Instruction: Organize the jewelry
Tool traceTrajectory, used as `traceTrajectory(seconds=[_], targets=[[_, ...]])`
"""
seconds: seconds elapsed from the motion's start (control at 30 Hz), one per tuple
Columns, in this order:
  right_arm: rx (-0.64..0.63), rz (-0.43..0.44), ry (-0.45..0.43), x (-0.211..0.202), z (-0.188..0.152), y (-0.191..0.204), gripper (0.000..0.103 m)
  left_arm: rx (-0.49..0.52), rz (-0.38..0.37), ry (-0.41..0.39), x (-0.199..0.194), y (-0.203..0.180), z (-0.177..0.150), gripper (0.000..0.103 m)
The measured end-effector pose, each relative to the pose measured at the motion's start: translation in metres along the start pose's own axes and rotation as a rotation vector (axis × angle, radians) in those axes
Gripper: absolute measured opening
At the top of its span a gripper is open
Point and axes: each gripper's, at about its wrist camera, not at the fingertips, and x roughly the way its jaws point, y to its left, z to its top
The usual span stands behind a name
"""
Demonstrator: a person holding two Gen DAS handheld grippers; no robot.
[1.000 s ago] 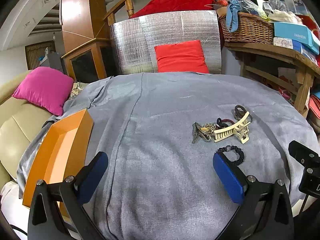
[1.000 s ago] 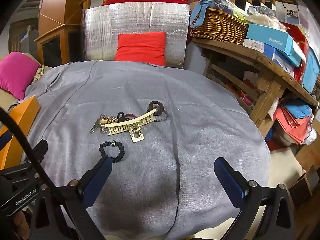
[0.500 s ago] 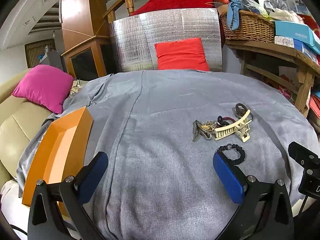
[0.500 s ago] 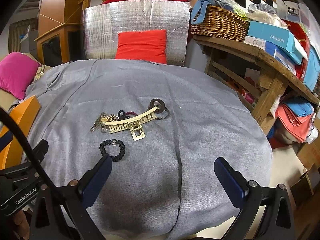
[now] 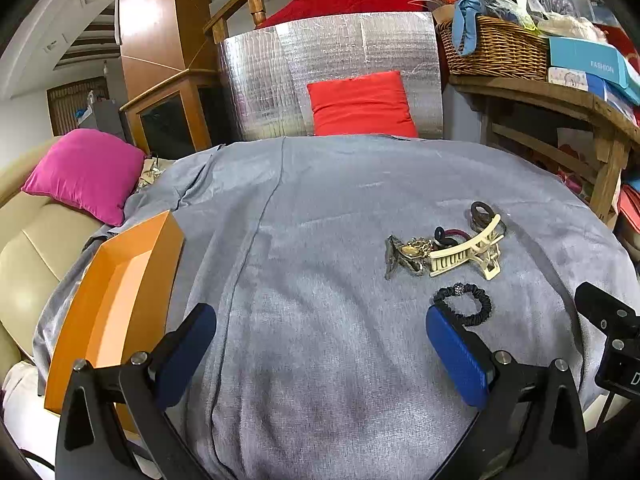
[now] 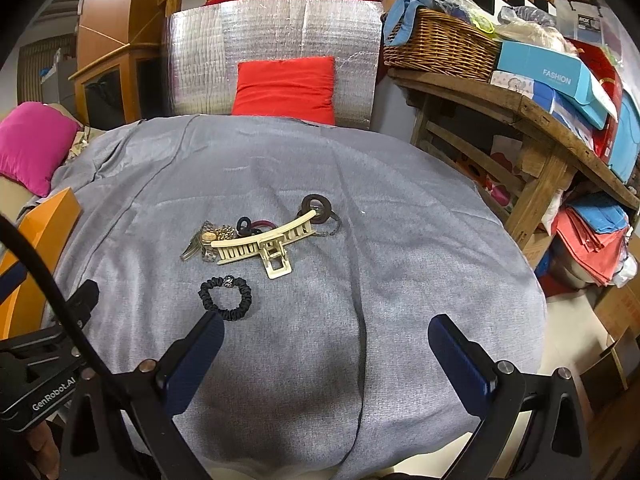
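We find the jewelry heaped mid-counter on the grey cloth [image 5: 320, 240]: one cream claw clip [image 6: 262, 244] lying across a gold-and-silver tangle [image 6: 208, 240], and one black scrunchie [image 6: 226, 298] just beside. One orange tray [image 5: 116, 292], likely their destination, waits at the left edge. Our left tool [image 5: 320, 352] and right tool [image 6: 326, 360] hover spread wide, holding nothing.

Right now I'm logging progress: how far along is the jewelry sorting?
Nothing looks done: the orange tray shows no jewelry inside. Nothing is in hand either; the left tool and right tool are both open over the grey cloth. Left to do: the black scrunchie, cream hair claw, gold jewelry and dark rings all lie on the cloth.
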Motion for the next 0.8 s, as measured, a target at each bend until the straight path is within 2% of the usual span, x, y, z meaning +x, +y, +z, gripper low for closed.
traceTrajectory(seconds=[0.33, 0.4, 0.57, 0.67, 0.8], targets=[[-0.005, -0.004, -0.002, 0.001, 0.002, 0.000, 0.103, 0.003, -0.020, 0.032, 0.006, -0.002, 0.004, 0.103], [-0.009, -0.005, -0.001, 0.002, 0.004, -0.001, 0.103, -0.010, -0.029, 0.052, 0.011, 0.001, 0.011, 0.103], [0.008, 0.030, -0.009, 0.008, 0.022, -0.010, 0.103, -0.076, -0.035, 0.034, 0.025, 0.011, 0.051, 0.103], [0.030, 0.094, -0.022, 0.015, 0.041, -0.020, 0.103, -0.075, -0.008, 0.030, 0.040, 0.010, 0.072, 0.103], [0.126, 0.308, 0.058, 0.051, 0.069, -0.039, 0.103, -0.106, -0.024, 0.051, 0.065, 0.011, 0.083, 0.103]])
